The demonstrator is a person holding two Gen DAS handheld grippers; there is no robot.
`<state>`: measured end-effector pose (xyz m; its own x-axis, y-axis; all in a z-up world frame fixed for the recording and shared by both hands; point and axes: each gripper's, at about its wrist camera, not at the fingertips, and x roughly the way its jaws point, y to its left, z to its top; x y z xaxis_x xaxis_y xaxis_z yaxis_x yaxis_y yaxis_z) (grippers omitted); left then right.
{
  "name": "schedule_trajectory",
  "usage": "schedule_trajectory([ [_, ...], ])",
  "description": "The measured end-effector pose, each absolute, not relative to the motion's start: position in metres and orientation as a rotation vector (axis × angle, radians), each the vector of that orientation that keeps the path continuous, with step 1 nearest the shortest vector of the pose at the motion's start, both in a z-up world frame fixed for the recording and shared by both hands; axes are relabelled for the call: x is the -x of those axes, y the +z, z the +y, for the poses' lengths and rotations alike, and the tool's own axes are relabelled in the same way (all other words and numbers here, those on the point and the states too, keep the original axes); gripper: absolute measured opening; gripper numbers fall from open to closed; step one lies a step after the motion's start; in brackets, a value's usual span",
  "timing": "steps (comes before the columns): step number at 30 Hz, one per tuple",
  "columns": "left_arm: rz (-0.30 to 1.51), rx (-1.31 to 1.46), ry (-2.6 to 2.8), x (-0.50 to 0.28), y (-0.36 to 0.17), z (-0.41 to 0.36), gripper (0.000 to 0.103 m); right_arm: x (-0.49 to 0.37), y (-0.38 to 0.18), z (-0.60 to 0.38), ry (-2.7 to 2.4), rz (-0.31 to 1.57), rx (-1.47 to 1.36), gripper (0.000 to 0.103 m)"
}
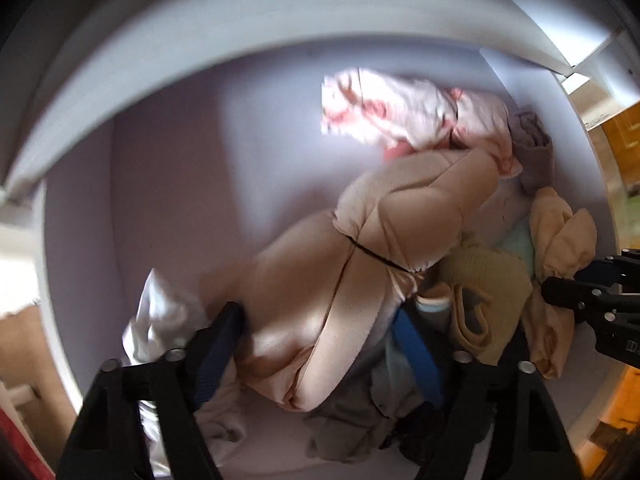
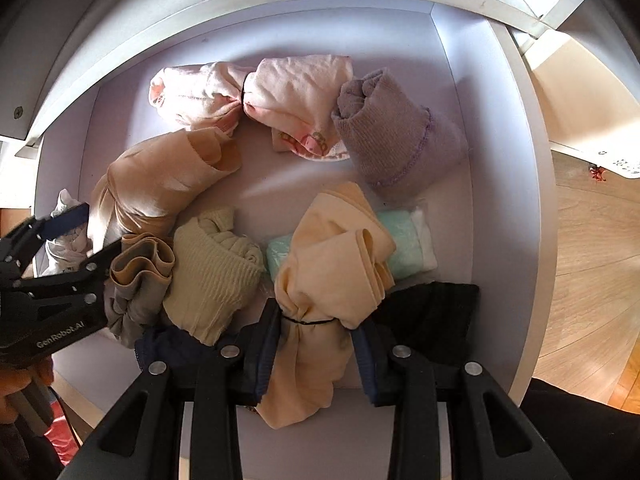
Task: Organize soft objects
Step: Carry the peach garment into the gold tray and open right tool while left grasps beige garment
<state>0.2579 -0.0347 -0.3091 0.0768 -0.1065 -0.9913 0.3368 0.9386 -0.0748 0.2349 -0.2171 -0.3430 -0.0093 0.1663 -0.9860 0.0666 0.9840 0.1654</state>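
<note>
White drawer (image 2: 496,128), pulled out, already holds most of the soft goods: bundles are packed along the near and left sides, and a bare patch of floor remains at centre and far left. Largest item, the tan tights bundle (image 2: 160,184), lies at the left; the left gripper (image 1: 316,340) stands over it with fingers apart on either flank, not pressing as far as the blurred left wrist view lets me judge. Next, the peach bundle (image 2: 320,280), tied with a black band, is clamped at the waist in the right gripper (image 2: 316,344) and low over the drawer's near edge, so not yet placed. Lilac sock roll (image 2: 400,140), pink bundle (image 2: 256,92), olive roll (image 2: 216,272) and mint packet (image 2: 404,240) look settled. Judged well past halfway.
</note>
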Motion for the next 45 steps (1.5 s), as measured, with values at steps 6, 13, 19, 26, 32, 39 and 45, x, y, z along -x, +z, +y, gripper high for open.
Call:
schedule_trajectory([
  [6,1.534,0.013,-0.271,-0.253,-0.302,-0.018,0.046,-0.237,-0.339,-0.214,0.080,1.541,-0.145,0.034],
  [13,1.632,0.242,-0.136,-0.228,-0.292,0.008,0.042,-0.236,-0.314,-0.213,0.122,1.462,-0.152,0.034],
  [19,1.606,0.133,-0.085,-0.215,-0.297,0.017,0.041,-0.225,-0.277,-0.199,0.246,1.377,-0.102,0.034],
  [26,1.592,0.053,-0.083,-0.218,-0.305,0.003,0.042,-0.205,-0.202,-0.188,0.429,1.191,-0.111,0.034],
  [32,1.600,0.051,-0.089,-0.225,-0.314,0.008,0.042,-0.201,-0.139,-0.187,0.460,1.072,-0.072,0.034],
  [39,1.602,0.059,-0.083,-0.236,-0.330,0.004,0.042,-0.227,-0.055,-0.178,0.491,0.913,-0.025,0.034],
  [45,1.608,0.076,-0.076,-0.231,-0.333,0.012,0.044,-0.287,-0.007,-0.173,0.451,0.834,-0.033,0.034],
])
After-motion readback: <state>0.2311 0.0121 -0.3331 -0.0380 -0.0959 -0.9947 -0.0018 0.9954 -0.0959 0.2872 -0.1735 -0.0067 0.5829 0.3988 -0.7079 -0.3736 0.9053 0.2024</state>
